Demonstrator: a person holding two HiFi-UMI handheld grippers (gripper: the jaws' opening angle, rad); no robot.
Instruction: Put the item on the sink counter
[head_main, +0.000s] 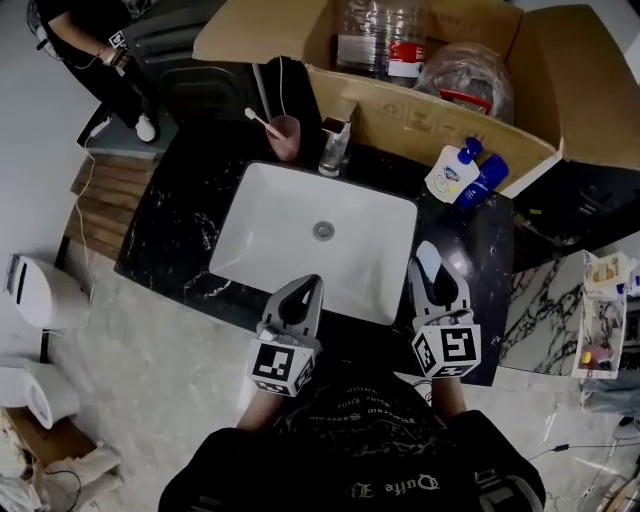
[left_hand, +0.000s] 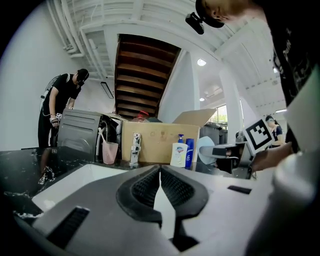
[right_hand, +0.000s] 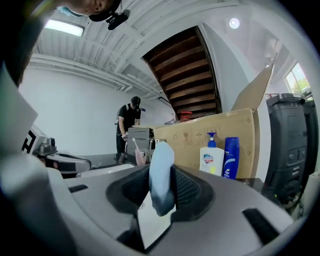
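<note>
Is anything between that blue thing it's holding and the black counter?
Nothing visible does. Bare black counter lies just ahead of the blue item, right of the basin; the white bottle and blue bottle stand farther back, against the cardboard box.

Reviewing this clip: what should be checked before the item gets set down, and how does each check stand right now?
1. Grip: pale blue item clamped in the right gripper: ok.
2. Other hand: left gripper shut, empty: ok.
3. Landing spot: bare counter right of the basin: ok.
4. Obstacles: pump bottle and blue bottle stand behind that spot: ok.
5. Height of the item above the counter: cannot tell.
</note>
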